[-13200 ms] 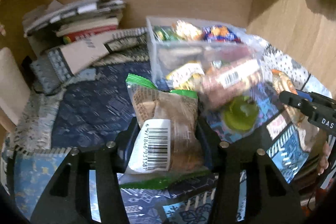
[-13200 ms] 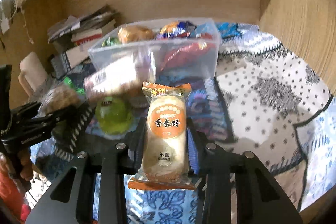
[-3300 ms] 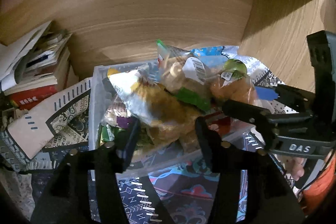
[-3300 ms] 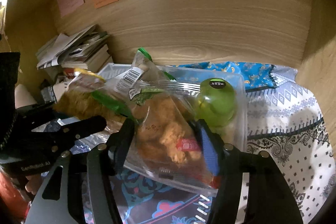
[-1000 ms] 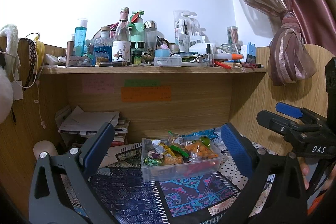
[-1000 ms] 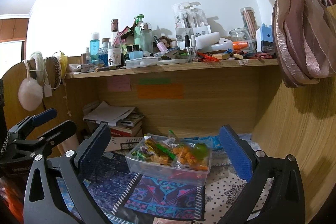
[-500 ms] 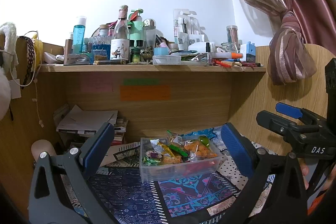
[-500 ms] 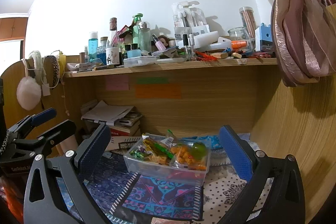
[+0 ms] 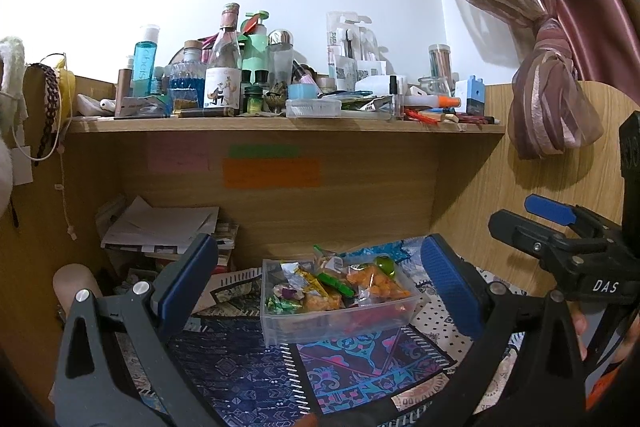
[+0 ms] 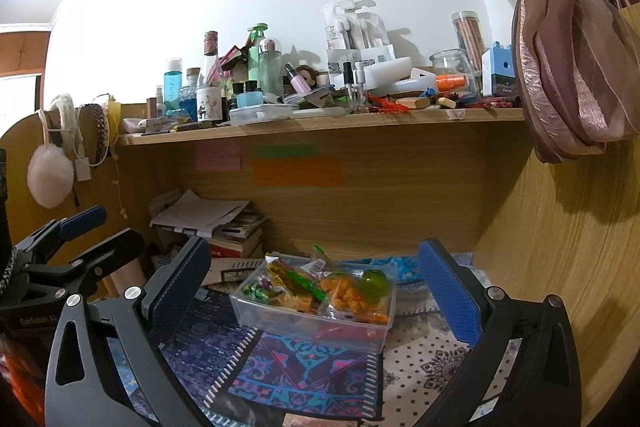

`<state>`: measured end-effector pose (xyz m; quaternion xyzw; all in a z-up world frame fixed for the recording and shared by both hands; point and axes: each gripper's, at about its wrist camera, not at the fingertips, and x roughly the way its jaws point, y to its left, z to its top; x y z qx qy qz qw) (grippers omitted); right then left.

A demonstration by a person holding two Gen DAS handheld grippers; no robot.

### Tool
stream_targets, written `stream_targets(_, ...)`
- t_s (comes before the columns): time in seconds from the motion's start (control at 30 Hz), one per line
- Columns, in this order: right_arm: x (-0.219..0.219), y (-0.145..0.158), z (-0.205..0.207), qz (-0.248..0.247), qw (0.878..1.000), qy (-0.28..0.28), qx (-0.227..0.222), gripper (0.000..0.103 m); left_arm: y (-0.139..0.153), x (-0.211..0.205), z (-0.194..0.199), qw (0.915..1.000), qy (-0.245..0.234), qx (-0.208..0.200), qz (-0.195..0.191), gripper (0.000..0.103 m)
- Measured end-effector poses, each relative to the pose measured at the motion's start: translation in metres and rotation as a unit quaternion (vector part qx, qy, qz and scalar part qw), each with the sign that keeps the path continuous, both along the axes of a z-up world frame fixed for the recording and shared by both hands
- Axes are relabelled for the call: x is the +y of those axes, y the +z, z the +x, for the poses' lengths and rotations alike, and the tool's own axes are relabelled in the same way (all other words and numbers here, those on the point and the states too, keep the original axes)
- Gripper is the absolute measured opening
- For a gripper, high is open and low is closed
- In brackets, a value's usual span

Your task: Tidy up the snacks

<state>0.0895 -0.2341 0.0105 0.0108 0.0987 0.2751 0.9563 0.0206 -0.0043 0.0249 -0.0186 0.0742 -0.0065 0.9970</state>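
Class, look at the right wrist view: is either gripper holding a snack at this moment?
No. The right gripper and left gripper both stand wide open and empty, while the snacks lie in the clear plastic box on the patterned cloth.

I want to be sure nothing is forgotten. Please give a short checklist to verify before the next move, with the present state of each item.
1. Left gripper empty and open: ok.
2. Right gripper empty and open: ok.
3. Snacks inside the clear plastic box: ok, packets and a green jelly cup are piled in it.
4. No snack left on the patterned cloth: ok for the visible part; near edge hidden.
5. Box resting flat on the cloth: ok.
6. Lid for the box: cannot tell, none visible.
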Motion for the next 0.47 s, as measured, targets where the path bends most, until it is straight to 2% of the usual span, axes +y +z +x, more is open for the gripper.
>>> stream_targets(0.47, 0.0, -0.006, 0.013, -0.012, 1.0, -0.002, 0.007, 0.103, -0.005, 0.003, 0.008, 0.9999, -0.005, 0.008, -0.004, 0.103)
